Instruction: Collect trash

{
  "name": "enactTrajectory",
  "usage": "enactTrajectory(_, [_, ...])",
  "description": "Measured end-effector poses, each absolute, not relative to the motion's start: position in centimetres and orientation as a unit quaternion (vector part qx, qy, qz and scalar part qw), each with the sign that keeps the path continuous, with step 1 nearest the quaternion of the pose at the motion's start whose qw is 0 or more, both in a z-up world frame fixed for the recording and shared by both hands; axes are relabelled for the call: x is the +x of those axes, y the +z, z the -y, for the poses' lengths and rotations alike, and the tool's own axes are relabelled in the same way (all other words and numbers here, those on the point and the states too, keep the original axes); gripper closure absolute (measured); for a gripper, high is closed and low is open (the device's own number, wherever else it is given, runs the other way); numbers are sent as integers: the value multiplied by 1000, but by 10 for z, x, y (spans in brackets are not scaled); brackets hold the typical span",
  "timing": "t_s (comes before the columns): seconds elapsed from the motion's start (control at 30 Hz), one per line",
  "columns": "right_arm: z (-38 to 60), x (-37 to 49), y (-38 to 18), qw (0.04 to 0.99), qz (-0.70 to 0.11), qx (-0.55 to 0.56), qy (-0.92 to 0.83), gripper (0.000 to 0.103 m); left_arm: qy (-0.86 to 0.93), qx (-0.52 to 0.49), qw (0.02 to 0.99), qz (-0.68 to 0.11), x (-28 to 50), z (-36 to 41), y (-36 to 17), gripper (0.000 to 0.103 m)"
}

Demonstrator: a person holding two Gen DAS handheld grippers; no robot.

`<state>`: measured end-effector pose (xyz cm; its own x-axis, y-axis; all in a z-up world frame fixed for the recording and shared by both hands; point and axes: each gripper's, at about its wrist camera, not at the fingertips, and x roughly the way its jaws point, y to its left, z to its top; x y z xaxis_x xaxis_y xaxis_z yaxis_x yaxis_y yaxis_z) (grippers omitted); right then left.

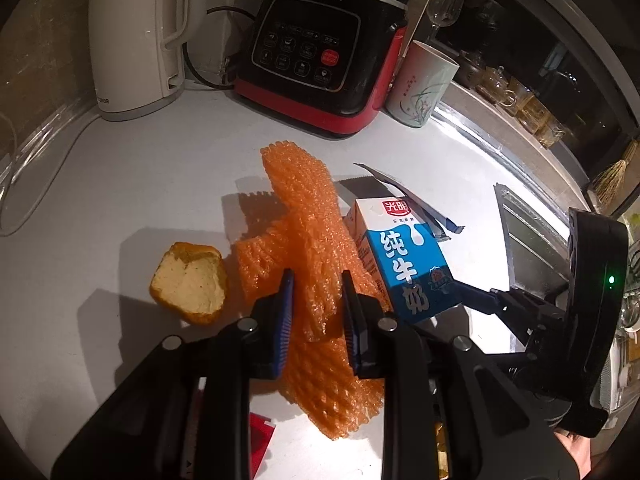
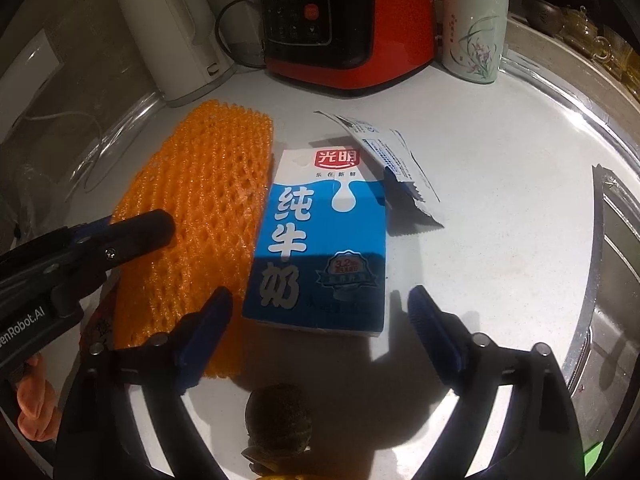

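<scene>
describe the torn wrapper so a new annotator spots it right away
Start at the red and black appliance at the back of the white counter, then come forward to the blue and white milk carton. The torn wrapper pokes out behind its top right corner: thin, flat, silvery white, with fine print and a zigzag edge.

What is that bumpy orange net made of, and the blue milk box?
The orange net looks like soft foam plastic: puffy strands in an open mesh, slightly shiny. The milk box seems coated cardboard: sharp folded edges, smooth printed faces with a faint sheen.
</scene>
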<state>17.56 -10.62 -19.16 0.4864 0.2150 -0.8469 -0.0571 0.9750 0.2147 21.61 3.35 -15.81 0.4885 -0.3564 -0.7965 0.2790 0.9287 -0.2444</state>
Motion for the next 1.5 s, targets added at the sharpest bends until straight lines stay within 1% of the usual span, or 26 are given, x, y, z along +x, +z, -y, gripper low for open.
enactTrajectory(0.2, [115,171,-183,863,-489,96,81,34,-176,-56,864,-468,213,-47,-158,81])
enactTrajectory(0.33, [117,168,-181,865,-488,89,75,34,-170,-47,865,-469,210,-50,-161,80])
enactTrajectory(0.47, [114,165,-181,866,-488,77,75,34,-161,-51,859,-484,210,-54,-170,77])
enactTrajectory(0.53, [114,163,-181,867,-487,75,75,34,-158,-52,856,-489,210,-56,-174,70])
enactTrajectory(0.6, [113,161,-180,867,-487,74,76,34,-154,-56,855,-493,209,-59,-175,55])
enactTrajectory(0.63, [113,161,-180,867,-487,72,75,34,-152,-58,855,-492,208,-61,-175,53])
enactTrajectory(0.7, [112,160,-180,866,-489,70,75,35,-145,-56,858,-490,207,-63,-174,40])
enactTrajectory(0.77, [112,159,-180,866,-489,69,75,35,-137,-51,861,-488,205,-64,-173,33])
enactTrajectory(0.9, [111,156,-181,865,-491,68,77,35,-131,-36,863,-486,197,-67,-175,29])
enactTrajectory(1.33, [109,145,-184,865,-492,56,78,35,-141,-28,879,-454,174,-71,-161,29])
enactTrajectory(1.37, [109,145,-184,866,-492,54,77,35,-144,-28,878,-456,174,-69,-163,34])
enactTrajectory(1.4, [109,145,-183,866,-492,53,76,35,-150,-27,875,-459,174,-66,-164,46])
enactTrajectory(1.43, [109,145,-183,866,-492,53,76,35,-157,-24,871,-464,176,-62,-166,53])
enactTrajectory(1.47, [110,145,-183,866,-492,54,76,35,-164,-21,867,-470,178,-59,-169,67])
enactTrajectory(1.5, [110,145,-183,866,-492,55,77,35,-167,-20,864,-475,180,-56,-171,72])
